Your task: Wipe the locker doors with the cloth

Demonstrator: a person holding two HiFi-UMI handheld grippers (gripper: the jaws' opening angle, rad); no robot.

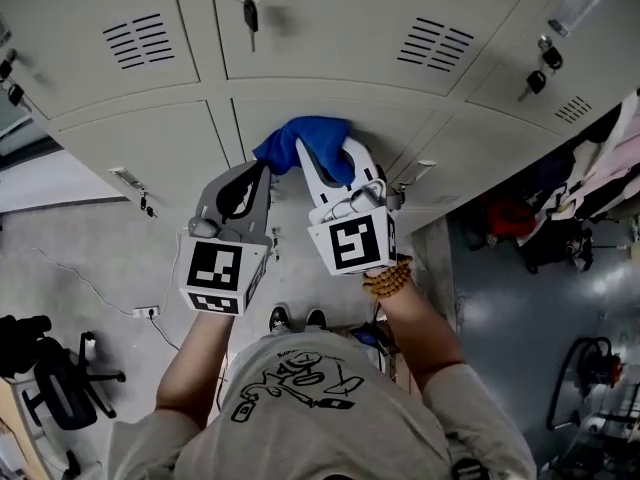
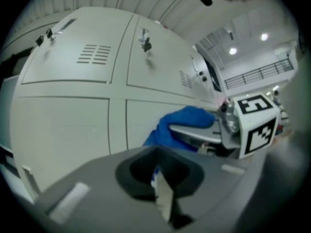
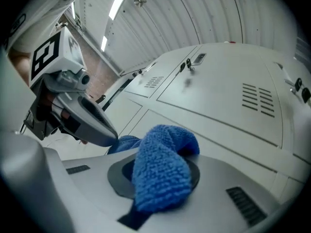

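Note:
A blue terry cloth [image 1: 312,136] is bunched against a grey locker door [image 1: 390,118] in the lower row. My white right gripper [image 1: 330,160] is shut on the cloth [image 3: 163,174], which folds over its jaws [image 3: 155,181]. Left of it, my grey left gripper [image 1: 266,168] reaches the cloth's left corner, and its jaws [image 2: 158,178] are shut on a blue and white bit of cloth edge. In the left gripper view the cloth [image 2: 184,120] lies under the right gripper [image 2: 252,123]. The left gripper [image 3: 73,106] shows at the right gripper view's left.
Keys [image 1: 250,13] hang from locks on the upper doors, more at the right [image 1: 538,80]. A door handle [image 1: 130,180] sticks out at the left. A black office chair [image 1: 55,378] stands lower left; bags and clothes [image 1: 560,208] pile at the right.

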